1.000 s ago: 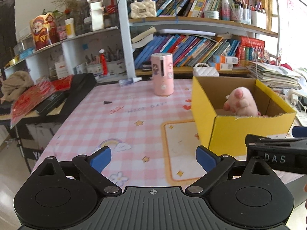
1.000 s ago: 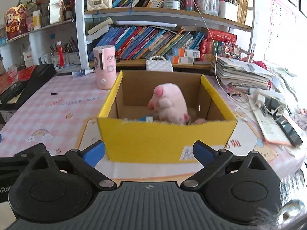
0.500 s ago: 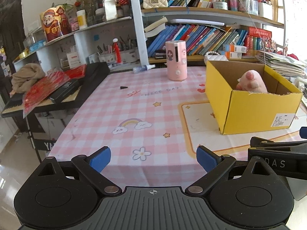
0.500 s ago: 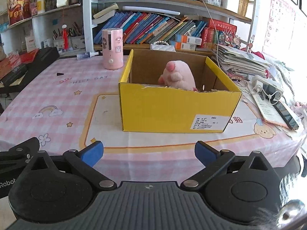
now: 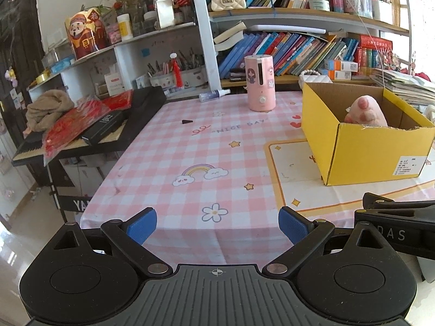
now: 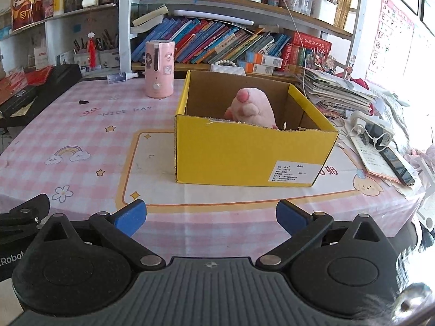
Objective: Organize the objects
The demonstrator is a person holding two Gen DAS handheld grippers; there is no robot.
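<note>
pink plush toy (image 6: pixel 251 106) sitting upright in yellow box (image 6: pixel 244 154) on counter (image 6: pixel 81 135), ahead of right gripper (image 6: pixel 210 216), nearer than left gripper (image 5: pixel 217 222), both jaws spread empty, perhaps finished.

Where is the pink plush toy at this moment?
The pink plush toy sits inside the open yellow box on the checked tablecloth, right of the pink cylinder in the right wrist view; only its top shows above the rim.
</note>
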